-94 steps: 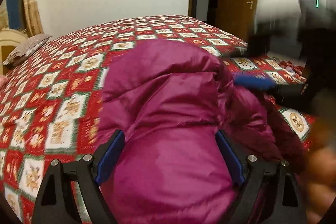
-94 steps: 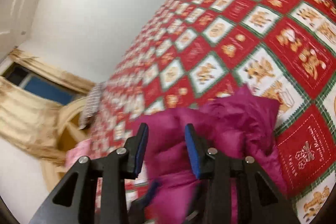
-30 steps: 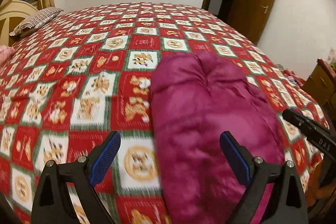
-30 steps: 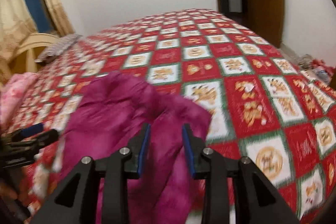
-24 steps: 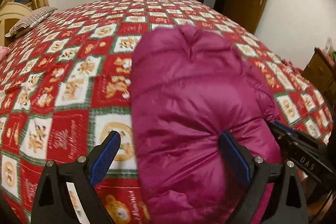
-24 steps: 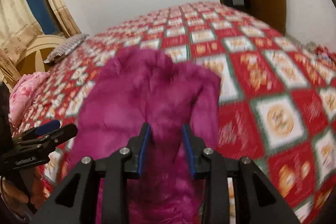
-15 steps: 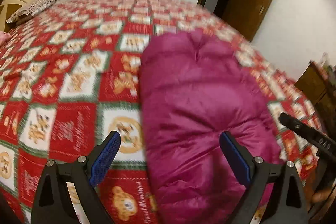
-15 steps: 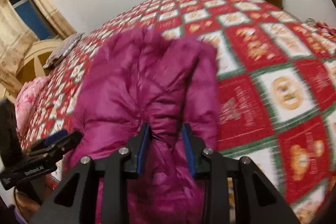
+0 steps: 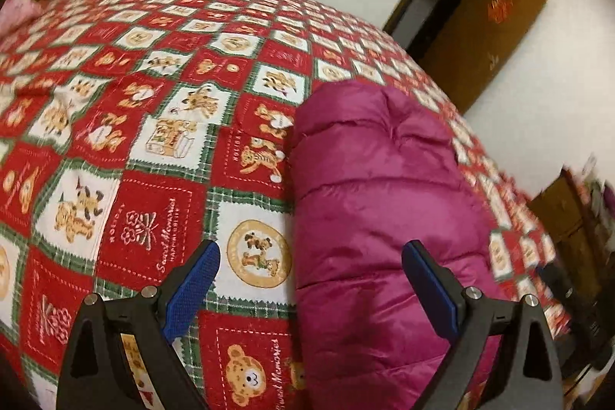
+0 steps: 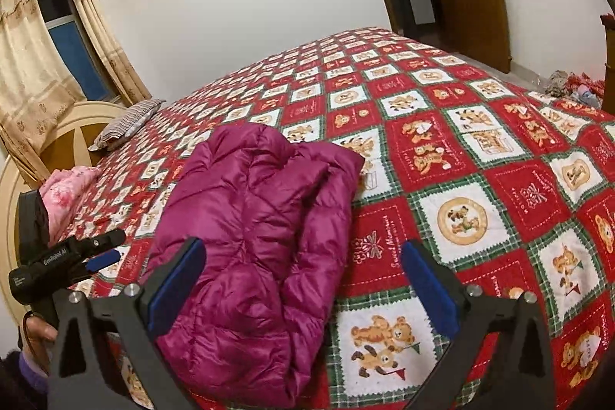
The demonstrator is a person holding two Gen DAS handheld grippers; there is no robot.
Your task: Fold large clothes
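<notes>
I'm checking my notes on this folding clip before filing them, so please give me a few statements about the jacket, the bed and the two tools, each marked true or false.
1. The magenta puffer jacket lies folded on the red patchwork quilt. True.
2. The right tool is clamped on the jacket. False: its jaws are opening, clear of the fabric.
3. The left tool is open. True.
4. A striped pillow rests on the jacket. False: it lies far off, near the headboard.

hand-held gripper (image 10: 300,289): black frame | blue pads (image 10: 177,285) | silver screws | purple sleeve (image 10: 29,369)
</notes>
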